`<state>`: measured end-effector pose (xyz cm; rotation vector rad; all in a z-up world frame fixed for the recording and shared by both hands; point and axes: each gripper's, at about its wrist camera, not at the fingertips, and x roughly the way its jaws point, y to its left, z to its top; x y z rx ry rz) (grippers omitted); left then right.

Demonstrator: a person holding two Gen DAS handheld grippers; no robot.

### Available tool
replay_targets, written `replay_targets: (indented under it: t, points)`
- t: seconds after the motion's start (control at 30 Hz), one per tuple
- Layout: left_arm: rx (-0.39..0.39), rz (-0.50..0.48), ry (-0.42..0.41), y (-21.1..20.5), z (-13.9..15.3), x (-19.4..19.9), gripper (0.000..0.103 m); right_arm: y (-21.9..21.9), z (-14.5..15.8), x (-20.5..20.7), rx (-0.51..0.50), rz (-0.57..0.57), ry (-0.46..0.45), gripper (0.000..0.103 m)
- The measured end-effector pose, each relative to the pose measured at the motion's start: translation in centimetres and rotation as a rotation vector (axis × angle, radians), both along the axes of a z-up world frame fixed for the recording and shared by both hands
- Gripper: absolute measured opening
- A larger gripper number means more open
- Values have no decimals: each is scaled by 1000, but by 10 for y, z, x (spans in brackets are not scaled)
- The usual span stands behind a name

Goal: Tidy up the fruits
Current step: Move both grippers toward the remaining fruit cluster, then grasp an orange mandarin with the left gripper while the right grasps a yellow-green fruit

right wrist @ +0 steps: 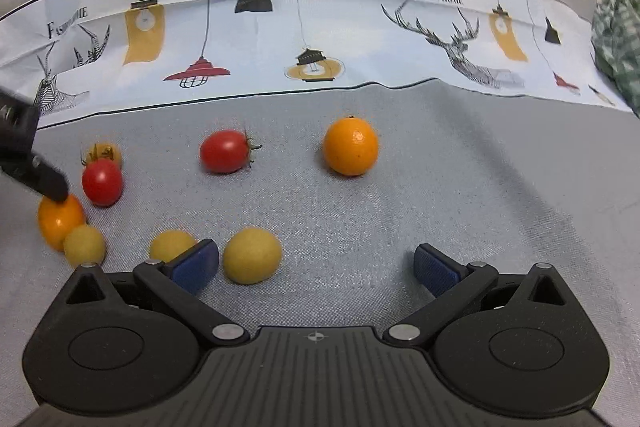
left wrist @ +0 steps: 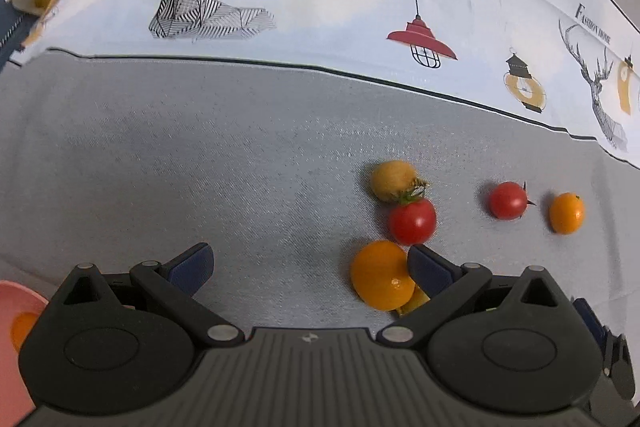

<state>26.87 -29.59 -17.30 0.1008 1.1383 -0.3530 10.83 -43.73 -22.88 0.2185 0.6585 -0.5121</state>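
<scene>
1. Left gripper (left wrist: 310, 269) stood spread wide and empty over the grey cloth (left wrist: 200, 167), its right pad (left wrist: 426, 267) touching or just beside an orange fruit (left wrist: 382, 275); a sideways nudge could have sent that round fruit rolling.
2. Right gripper (right wrist: 316, 263) was likewise open, holding nothing, with a yellow fruit (right wrist: 252, 255) just inside its left pad (right wrist: 196, 265). Closing off-centre risked squirting it away.
3. Fruits lay loose on the cloth: a red tomato (left wrist: 412, 221) touching a tan fruit (left wrist: 392, 181), another tomato (left wrist: 508, 200) and a small orange (left wrist: 566, 213) farther off. Squeezing a tomato hard could have split it.
4. Pink dish (left wrist: 16, 347), apparently already holding an orange fruit, sat at the left gripper's far-left edge; a carry that long invited a drop.
</scene>
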Motion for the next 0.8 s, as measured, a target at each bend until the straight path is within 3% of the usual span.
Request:
replay_targets:
  t: [0.17,0.33,0.37,0.4,0.43,0.47,0.5,0.53,0.6,0.8]
  points:
    - [1,-25,58,-8,-13,-4,103,0,0,1,-3,1,-8,102]
    - [44,-29,28,-15,-19,-6,103,-1,2,1,2,5,-15,102]
    - [44,-27,28,-15,-19,-5,103,0,3,0,-2,10,-24,92]
    - [45,-23,26,-15,-18,-6,98,2,6,-2,-8,26,-38,70]
    - [56,-18,16,-13,-16,-8,84,4,9,-4,-14,47,-45,55]
    - [71,-31,-4,-15,-14,-10,74,7,10,-4,-23,63,-43,30]
    - [74,-59,-19,-16,-10,-12,45,9,11,-3,-34,67,-35,31]
    - [60,-74,-13,-15,-7,-14,37,10,12,-4,-34,66,-34,31]
    - [36,-68,30,-11,-3,-13,37,9,15,-5,-32,57,-34,30]
    - [48,-74,-4,9,16,-30,37,14,45,-22,-55,52,-67,30]
